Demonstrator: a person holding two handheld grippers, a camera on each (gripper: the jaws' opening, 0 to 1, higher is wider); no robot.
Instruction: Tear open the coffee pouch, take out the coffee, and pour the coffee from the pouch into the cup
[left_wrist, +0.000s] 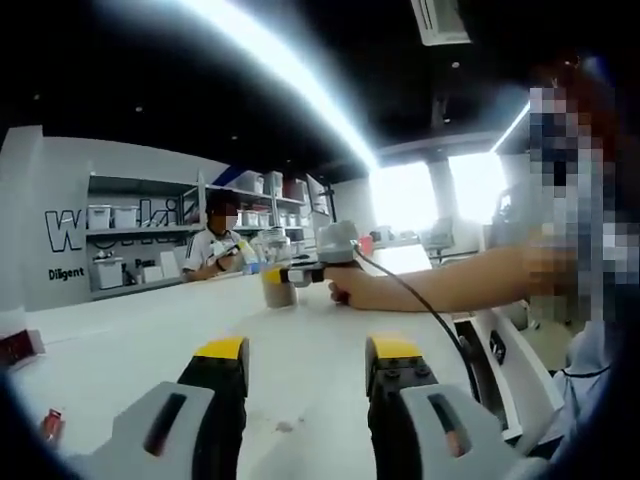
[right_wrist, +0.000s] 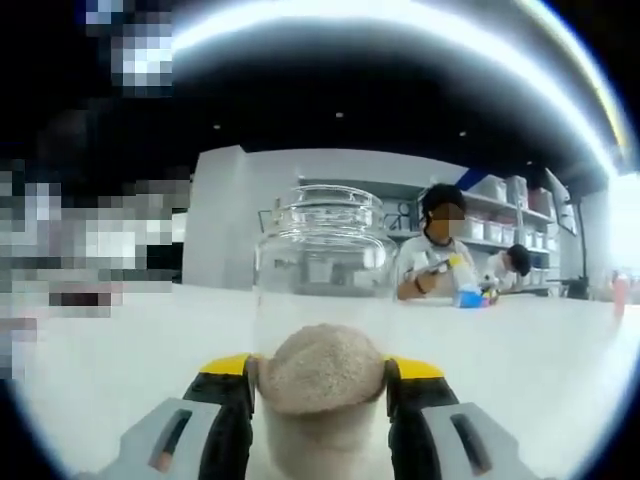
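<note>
The right gripper (right_wrist: 320, 385) has its fingers (right_wrist: 232, 400) clamped on a clear cup (right_wrist: 322, 260), one finger on each side of its lower wall. Between them, inside the cup, a mound of pale brown coffee (right_wrist: 322, 368) fills the bottom; the upper part of the cup rises empty beyond the fingertips. In the left gripper view the same cup (left_wrist: 279, 287) shows far ahead of the fingers, held just above or on the white surface (left_wrist: 130, 340) by the right gripper (left_wrist: 300, 273), with a hand (left_wrist: 355, 288) on its grip.

The left gripper (left_wrist: 308, 365) has its fingers (left_wrist: 222, 370) apart with nothing between them, over the bare surface. A small red scrap (left_wrist: 52, 420) lies on the surface to their left; whether it belongs to the pouch cannot be told.

With coffee already in the cup, the pour looks done or nearly so.

The cup looks thin, clear and smooth, likely glass or hard plastic: stiff, slippery, and liable to crack or slip under a hard squeeze. The load is light and loose, so tilting would spill it. The low hold across the wall, level with the coffee, seems sound, provided the cup is kept upright.
</note>
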